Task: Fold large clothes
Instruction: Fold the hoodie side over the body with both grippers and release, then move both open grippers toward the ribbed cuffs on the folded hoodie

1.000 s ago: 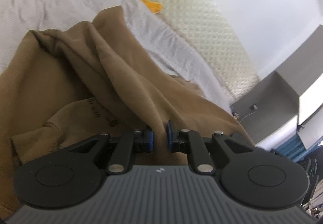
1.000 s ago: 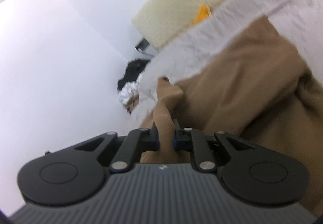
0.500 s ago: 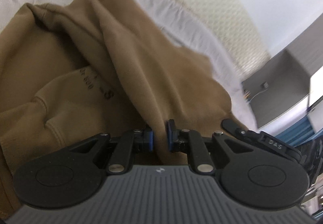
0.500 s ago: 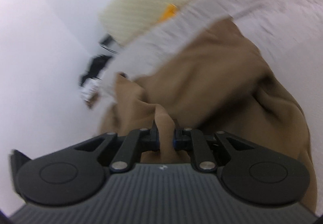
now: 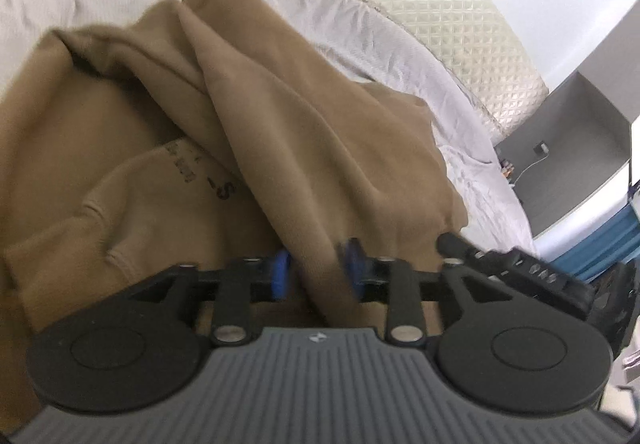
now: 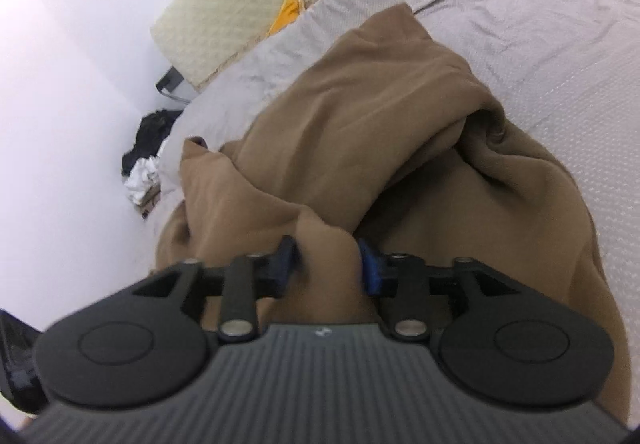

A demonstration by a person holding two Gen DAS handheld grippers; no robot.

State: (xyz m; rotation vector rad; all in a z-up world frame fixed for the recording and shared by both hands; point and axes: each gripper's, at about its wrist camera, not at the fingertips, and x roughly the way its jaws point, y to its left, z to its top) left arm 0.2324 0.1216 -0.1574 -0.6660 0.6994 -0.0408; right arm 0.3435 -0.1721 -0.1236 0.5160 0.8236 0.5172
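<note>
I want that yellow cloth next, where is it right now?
The yellow cloth is wedged between the cream mattress and the white sheet, beyond the brown garment; top centre in the left wrist view.

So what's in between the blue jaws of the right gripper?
A fold of the brown sweatshirt lies between the right gripper's jaws, which have just been opening and no longer pinch it. The right wrist view shows this.

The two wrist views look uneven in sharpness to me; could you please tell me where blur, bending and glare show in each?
Left wrist view: smeared around the tool, above all the right blue pad; the garment is soft; the headboard bows with the fisheye. Right wrist view: sharper on the garment, the sheet weave readable; the wall is washed out, and the corners go dark.
</note>
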